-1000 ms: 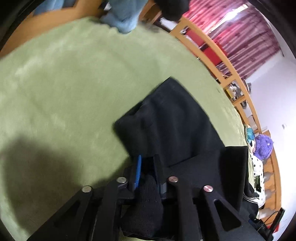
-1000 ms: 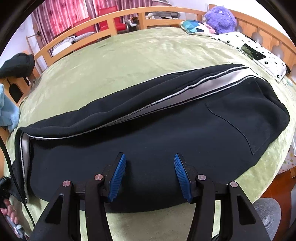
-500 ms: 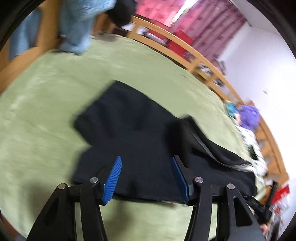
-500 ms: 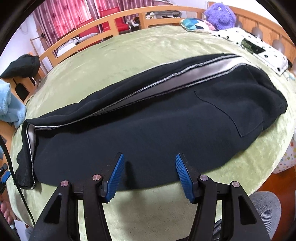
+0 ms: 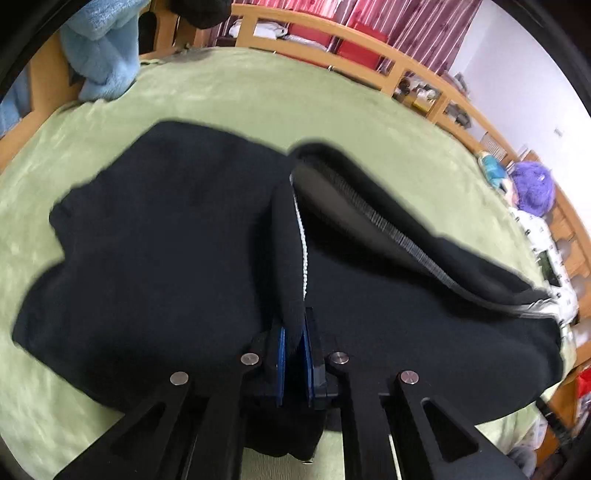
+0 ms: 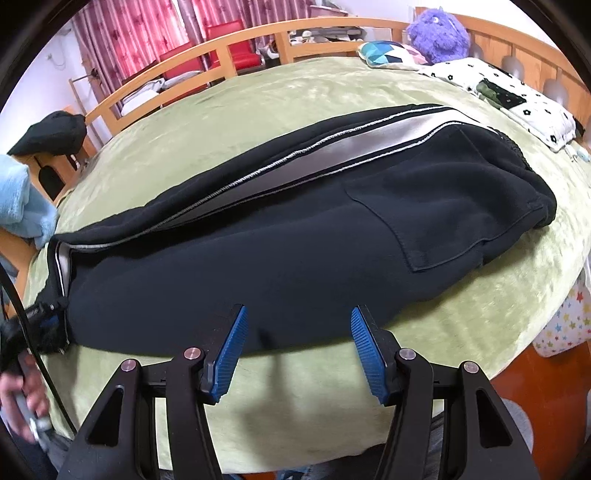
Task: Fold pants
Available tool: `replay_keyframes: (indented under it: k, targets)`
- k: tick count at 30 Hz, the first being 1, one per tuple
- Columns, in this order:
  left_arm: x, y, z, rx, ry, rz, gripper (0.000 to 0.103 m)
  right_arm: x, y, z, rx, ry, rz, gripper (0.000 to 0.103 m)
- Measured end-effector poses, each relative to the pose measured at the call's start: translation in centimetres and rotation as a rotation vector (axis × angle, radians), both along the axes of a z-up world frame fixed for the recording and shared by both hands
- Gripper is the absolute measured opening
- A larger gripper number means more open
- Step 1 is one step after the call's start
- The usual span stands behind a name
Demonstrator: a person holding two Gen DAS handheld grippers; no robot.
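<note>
Left gripper (image 5: 294, 354) clenched on black fleece pants (image 6: 295, 236) at the leg-end fold, likely to fold it over; right gripper (image 6: 297, 350) released, hovering near edge.

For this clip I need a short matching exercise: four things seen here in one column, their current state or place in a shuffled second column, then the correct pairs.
Things:
1. left gripper
2. right gripper
3. black pants
4. purple plush toy

States or places:
A. open, hovering at the near edge of the pants
B. at the headboard end of the bed
C. shut on a fold of black fabric
D. laid lengthwise across the green bedspread

Pairs: 1-C, 2-A, 3-D, 4-B
</note>
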State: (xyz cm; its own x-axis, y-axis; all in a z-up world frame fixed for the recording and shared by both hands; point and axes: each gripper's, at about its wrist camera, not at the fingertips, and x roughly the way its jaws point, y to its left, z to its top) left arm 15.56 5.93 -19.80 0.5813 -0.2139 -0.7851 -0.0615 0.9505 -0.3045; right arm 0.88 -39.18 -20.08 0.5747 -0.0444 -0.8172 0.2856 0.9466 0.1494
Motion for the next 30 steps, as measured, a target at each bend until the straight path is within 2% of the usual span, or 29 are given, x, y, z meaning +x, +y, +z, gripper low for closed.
replay_keyframes:
  k: [5, 8, 10, 15, 17, 19, 21, 22, 24, 26, 30]
  targets:
    - [3.3, 2.5, 6.4, 0.148, -0.146, 0.069, 0.007, 0.3, -1.3, -0.6, 0.045, -0.012, -0.003, 0.057]
    - [7.5, 4.7, 8.1, 0.172, -0.180, 0.112, 0.007, 1.2, -1.9, -1.1, 0.075, -0.005, -0.022, 0.057]
    - [9.4, 4.9, 8.2, 0.176, -0.174, 0.120, 0.007, 1.9, -2.2, -1.2, 0.077, 0.006, -0.041, 0.057]
    - [14.0, 5.9, 6.9, 0.100, -0.131, 0.121, 0.007, 3.1, -2.7, -0.7, 0.022, 0.014, -0.081, 0.057]
    - [15.0, 6.4, 5.8, 0.077, -0.119, 0.128, 0.007, 3.7, -3.0, -0.6, 0.020, 0.020, -0.091, 0.057]
    - [16.0, 6.2, 4.1, 0.092, -0.080, 0.139, 0.008, 4.5, -3.2, -0.5, 0.009, 0.026, -0.098, 0.057]
    - [16.9, 5.7, 1.9, 0.157, -0.002, 0.138, 0.020, 5.4, -3.0, -0.6, -0.007, 0.036, -0.094, 0.057]
    - [17.1, 5.4, 1.0, 0.214, 0.039, 0.142, 0.028, 5.6, -3.0, -0.6, -0.014, 0.038, -0.092, 0.058]
    - [16.6, 5.4, 1.0, 0.277, 0.023, 0.162, 0.057, 6.1, -2.7, -0.4, -0.037, 0.038, -0.080, 0.058]
    - [15.4, 5.9, 2.1, 0.292, -0.022, 0.160, 0.066, 6.1, -2.4, 0.0, -0.055, 0.029, -0.066, 0.058]
    - [13.4, 7.3, 3.7, 0.250, -0.018, 0.114, 0.068, 5.6, -2.0, 0.3, -0.063, 0.016, -0.059, 0.058]
